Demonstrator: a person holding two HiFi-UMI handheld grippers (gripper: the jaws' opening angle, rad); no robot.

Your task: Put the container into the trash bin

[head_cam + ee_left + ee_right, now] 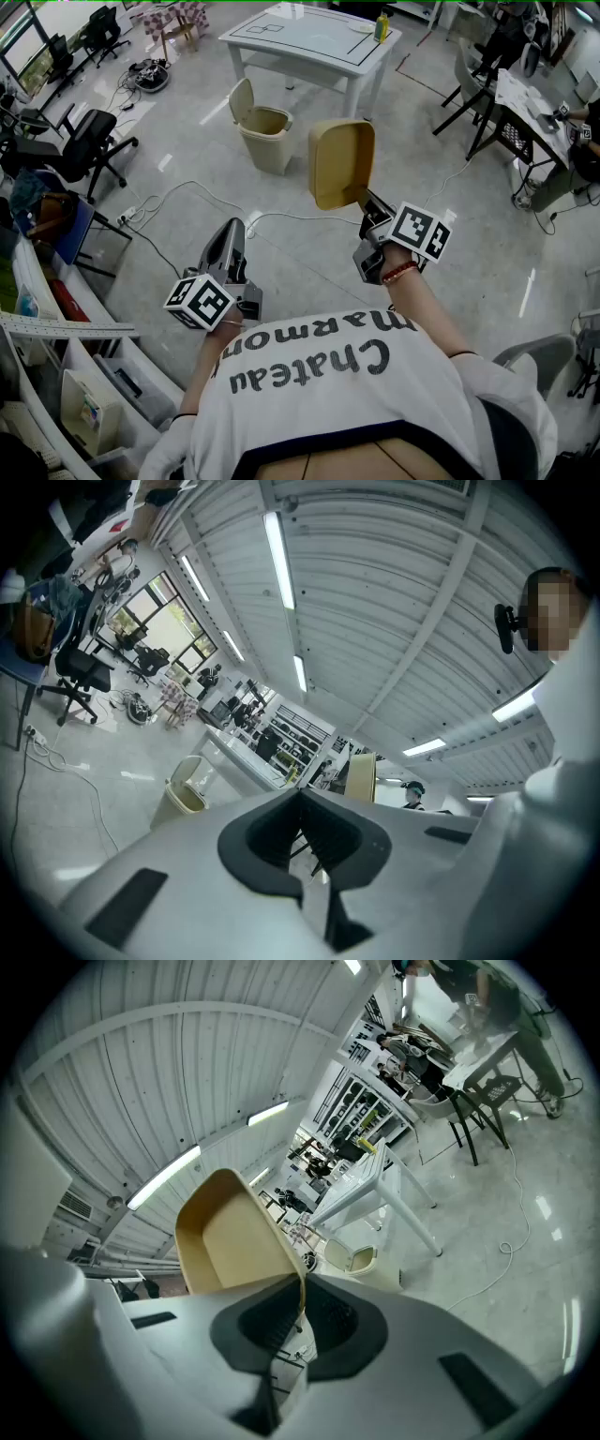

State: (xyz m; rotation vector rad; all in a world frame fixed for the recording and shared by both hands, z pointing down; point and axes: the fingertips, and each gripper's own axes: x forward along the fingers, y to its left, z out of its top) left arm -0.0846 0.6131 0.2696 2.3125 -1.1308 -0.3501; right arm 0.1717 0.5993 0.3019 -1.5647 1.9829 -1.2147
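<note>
A tan, shallow container [340,164] stands on edge in the air, its hollow side facing me. My right gripper [367,202] is shut on its lower rim. In the right gripper view the container [234,1241] rises just left of the jaws, its edge pinched between the pads. The beige trash bin [262,127] stands on the floor ahead and to the left of the container, lid tipped open. It also shows small in the right gripper view [356,1260] and in the left gripper view [187,794]. My left gripper [227,242] hangs lower left, shut with nothing in it.
A white table [309,37] stands right behind the bin, with a yellow bottle [382,26] on it. Cables [187,192] trail over the pale floor left of the bin. A black office chair [89,141] and shelving [56,356] line the left side; desks and chairs [506,84] stand at the right.
</note>
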